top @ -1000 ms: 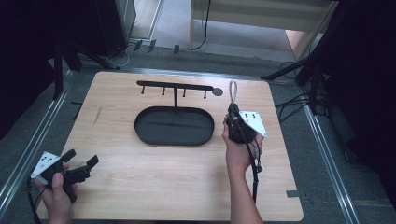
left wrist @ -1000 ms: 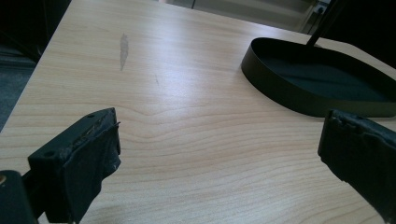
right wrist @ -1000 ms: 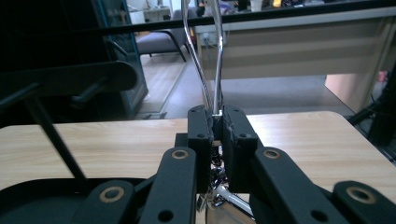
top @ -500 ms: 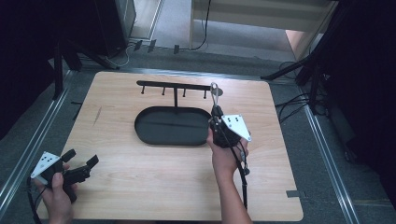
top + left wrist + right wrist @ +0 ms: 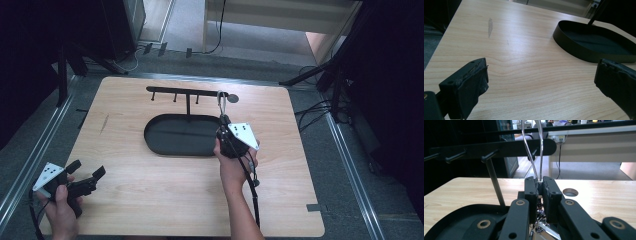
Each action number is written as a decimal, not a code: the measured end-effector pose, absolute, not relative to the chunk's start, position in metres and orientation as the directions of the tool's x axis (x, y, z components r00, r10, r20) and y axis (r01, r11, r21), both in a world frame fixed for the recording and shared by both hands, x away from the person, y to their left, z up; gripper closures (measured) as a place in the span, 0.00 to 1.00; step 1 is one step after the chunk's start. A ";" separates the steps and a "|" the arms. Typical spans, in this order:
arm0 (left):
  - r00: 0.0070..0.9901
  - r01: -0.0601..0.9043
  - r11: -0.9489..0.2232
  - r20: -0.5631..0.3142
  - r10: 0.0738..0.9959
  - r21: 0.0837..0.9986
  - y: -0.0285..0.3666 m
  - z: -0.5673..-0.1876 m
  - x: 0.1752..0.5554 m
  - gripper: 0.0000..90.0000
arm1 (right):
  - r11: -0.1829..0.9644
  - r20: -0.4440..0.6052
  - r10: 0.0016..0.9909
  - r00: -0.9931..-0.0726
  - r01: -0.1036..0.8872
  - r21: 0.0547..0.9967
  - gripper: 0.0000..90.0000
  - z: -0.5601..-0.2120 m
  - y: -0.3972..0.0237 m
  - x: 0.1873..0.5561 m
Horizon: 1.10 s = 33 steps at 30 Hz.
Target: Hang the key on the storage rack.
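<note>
A black hanger stand has an oval tray base and a crossbar with several pegs on a thin post. My right gripper is shut on a silver wire loop that rises to the bar's right end. In the right gripper view the loop stands up from the closed jaws in front of the crossbar; whether it touches a peg I cannot tell. Silver metal parts hang under the jaws. My left gripper is open above the table's near left corner, holding nothing.
The wooden table has a round hole just right of the bar's end. From the left gripper view the tray wall lies ahead to the right, beyond bare wood. Metal rails and cables run around the table.
My right gripper has carried the wire loop leftward, from beside the tray's right side to the right end of the crossbar. The left gripper has stayed put.
</note>
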<state>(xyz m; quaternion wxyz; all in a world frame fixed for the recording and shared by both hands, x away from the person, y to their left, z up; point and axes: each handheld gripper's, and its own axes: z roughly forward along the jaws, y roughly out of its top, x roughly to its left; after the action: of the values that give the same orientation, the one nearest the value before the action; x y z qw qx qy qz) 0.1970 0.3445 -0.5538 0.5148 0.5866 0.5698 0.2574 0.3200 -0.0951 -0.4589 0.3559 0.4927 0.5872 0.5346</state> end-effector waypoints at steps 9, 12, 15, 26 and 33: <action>0.219 0.403 0.180 -0.286 0.933 0.897 0.345 -0.554 0.197 0.00 | -0.049 0.107 0.962 -0.250 0.226 0.973 0.93 -0.467 -0.091 0.327; 0.218 0.402 0.178 -0.283 0.934 0.898 0.344 -0.554 0.197 0.00 | -0.046 0.105 0.964 -0.246 0.233 0.971 0.93 -0.469 -0.090 0.330; 0.219 0.403 0.180 -0.285 0.933 0.897 0.344 -0.554 0.197 0.00 | -0.043 0.102 0.966 -0.238 0.240 0.970 0.93 -0.473 -0.089 0.334; 0.219 0.403 0.177 -0.283 0.934 0.898 0.344 -0.554 0.197 0.00 | -0.029 0.086 0.975 -0.206 0.268 0.963 0.93 -0.482 -0.089 0.348; 0.219 0.403 0.176 -0.281 0.934 0.898 0.344 -0.554 0.197 0.00 | -0.020 0.083 0.975 -0.208 0.289 0.957 0.93 -0.489 -0.086 0.355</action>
<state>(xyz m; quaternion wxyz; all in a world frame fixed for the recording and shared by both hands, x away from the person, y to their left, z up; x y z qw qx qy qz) 0.1972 0.3439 -0.5538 0.5141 0.5877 0.5689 0.2582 0.3555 -0.0860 -0.4889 0.3516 0.5219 0.6053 0.4874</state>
